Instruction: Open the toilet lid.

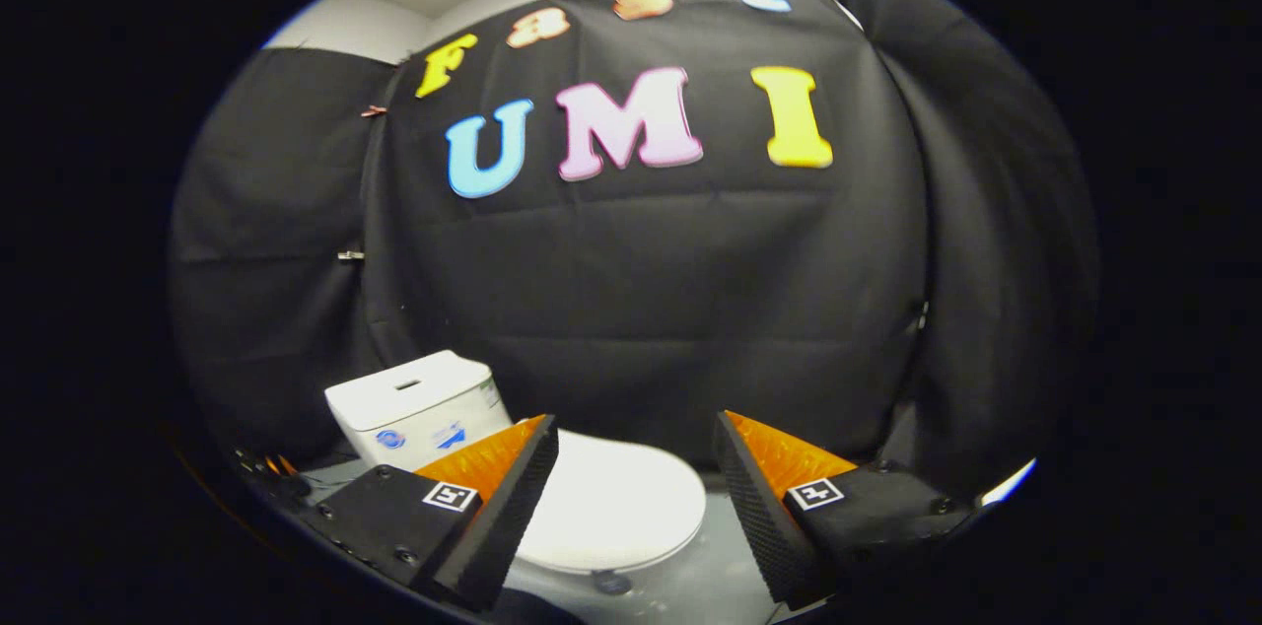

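Tongs: fingers spread well apart, gripping nothing; each finger carries a small square black-and-white marker.
Toilet lid: white, closed flat on the bowl, lying between and just beyond the fingers; its left part is hidden behind the left finger.
Tank: white box behind the lid, off to the left, with a slot in its top.
Writing: two bluish stickers on the tank's front, too small to read.
Tabletop: grey, glossy surface under the toilet.
Hard to make out: a small dark round spot on the surface just in front of the lid; orange and dark bits by the left finger's base.
Backdrop: black cloth wall, creased.
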The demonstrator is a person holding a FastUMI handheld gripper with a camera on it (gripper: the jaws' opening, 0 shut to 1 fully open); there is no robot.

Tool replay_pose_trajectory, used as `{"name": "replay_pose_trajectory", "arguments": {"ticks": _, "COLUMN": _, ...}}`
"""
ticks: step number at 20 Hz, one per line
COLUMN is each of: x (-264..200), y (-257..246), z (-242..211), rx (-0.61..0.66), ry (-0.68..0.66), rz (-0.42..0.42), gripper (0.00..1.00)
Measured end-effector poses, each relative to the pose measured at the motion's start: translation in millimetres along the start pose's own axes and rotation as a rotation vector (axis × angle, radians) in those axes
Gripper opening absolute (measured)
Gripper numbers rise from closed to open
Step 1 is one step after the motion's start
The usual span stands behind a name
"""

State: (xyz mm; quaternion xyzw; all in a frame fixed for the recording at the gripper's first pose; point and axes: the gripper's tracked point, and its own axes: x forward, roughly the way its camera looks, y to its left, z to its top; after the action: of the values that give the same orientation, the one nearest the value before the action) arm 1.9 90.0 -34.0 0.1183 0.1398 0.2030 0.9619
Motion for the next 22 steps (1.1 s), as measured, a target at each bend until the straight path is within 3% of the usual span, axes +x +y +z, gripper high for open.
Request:
{"name": "replay_pose_trajectory", "arguments": {"ticks": 3, "x": 18.2, "y": -35.0, "z": -45.0, "rx": 0.211, "ry": 0.156, "rz": -0.036, "gripper": 0.98}}
{"name": "replay_pose_trajectory", "arguments": {"ticks": 7, "x": 27.5, "y": -63.3, "z": -108.7, "rx": 0.373, "ry": 0.349, "rz": -0.054, "gripper": 0.99}}
{"name": "replay_pose_trajectory", "arguments": {"ticks": 22, "x": 27.3, "y": -69.3, "z": -263.3, "rx": 0.544, "ry": 0.695, "rz": -0.025, "gripper": 0.99}}
